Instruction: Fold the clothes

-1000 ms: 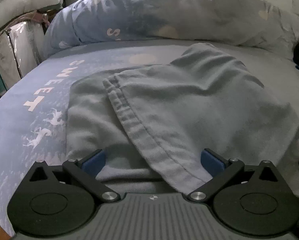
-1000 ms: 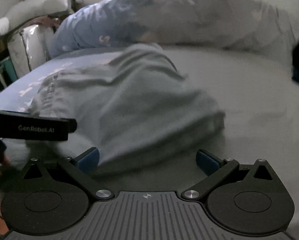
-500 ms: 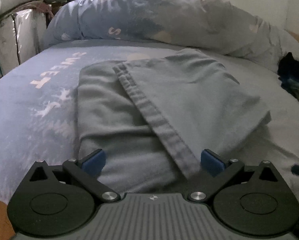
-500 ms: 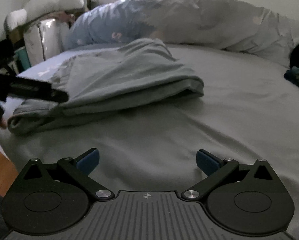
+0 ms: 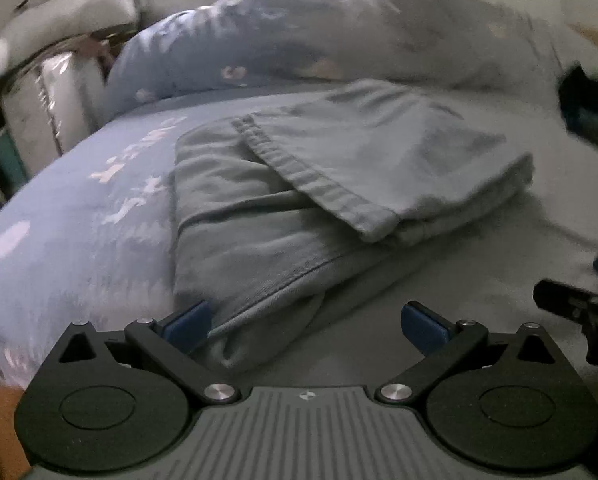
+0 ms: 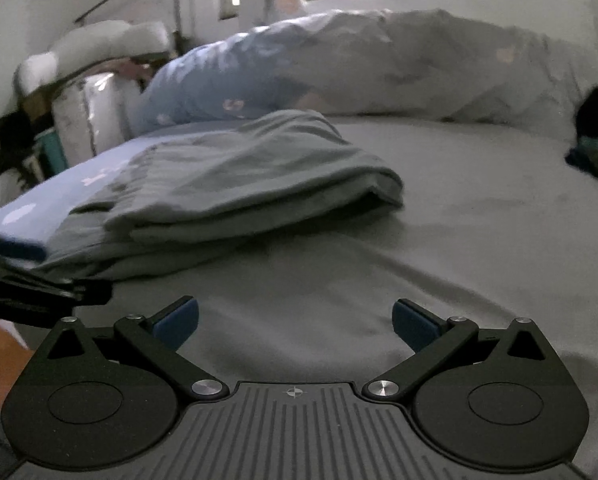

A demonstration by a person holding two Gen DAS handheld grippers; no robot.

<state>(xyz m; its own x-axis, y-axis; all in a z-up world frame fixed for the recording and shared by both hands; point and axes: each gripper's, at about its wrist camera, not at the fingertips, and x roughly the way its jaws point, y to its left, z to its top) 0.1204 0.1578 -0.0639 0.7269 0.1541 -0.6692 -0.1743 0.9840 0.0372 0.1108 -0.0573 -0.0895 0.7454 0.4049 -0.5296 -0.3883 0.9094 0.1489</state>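
On the bed (image 6: 439, 240), the grey garment (image 5: 339, 184) lies folded over; both grippers, left (image 5: 305, 322) and right (image 6: 295, 316), gape empty, so perhaps only tidying remains.

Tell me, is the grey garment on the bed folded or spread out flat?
Folded. The grey garment lies in stacked layers on the bed, and its ribbed hem is turned back across the top.

Folded garment (image 5: 339, 184) on bed (image 6: 459, 220)

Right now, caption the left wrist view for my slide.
Open left claw over the near edge of folded grey-blue garment on the bed.
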